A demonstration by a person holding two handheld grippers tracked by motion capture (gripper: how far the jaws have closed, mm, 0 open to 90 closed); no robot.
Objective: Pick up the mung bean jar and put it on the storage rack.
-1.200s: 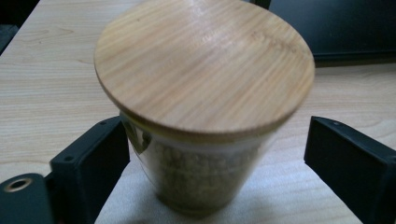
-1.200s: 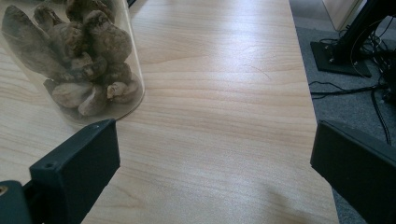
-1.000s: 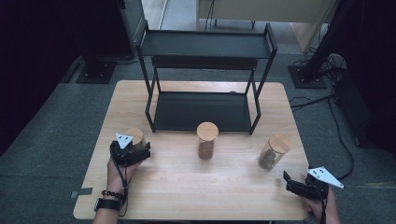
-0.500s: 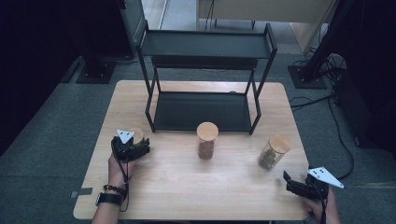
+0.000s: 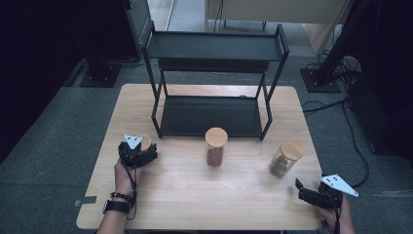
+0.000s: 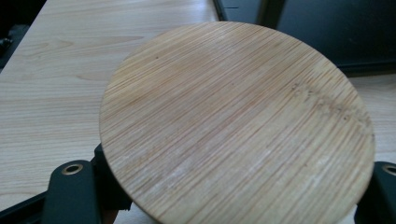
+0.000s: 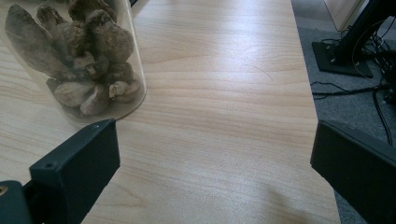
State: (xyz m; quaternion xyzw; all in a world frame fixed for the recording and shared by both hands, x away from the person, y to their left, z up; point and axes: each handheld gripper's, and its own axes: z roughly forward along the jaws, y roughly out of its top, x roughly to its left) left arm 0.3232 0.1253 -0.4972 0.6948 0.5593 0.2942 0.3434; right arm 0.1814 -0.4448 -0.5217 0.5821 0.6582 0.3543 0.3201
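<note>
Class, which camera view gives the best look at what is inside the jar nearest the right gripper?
The right gripper view: the jar is close, its clear wall showing lumpy brown dried pieces, though its lid is cut off. The high view shows the whole jar with its wooden lid, but the contents are a small dark blur.

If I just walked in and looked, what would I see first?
Probably the black two-level shelf standing at the back of the wooden table. Then three jars with round wooden lids in front of it: the middle jar, the right jar full of brown lumps, and the left jar with the left hand-held gripper around it.
</note>
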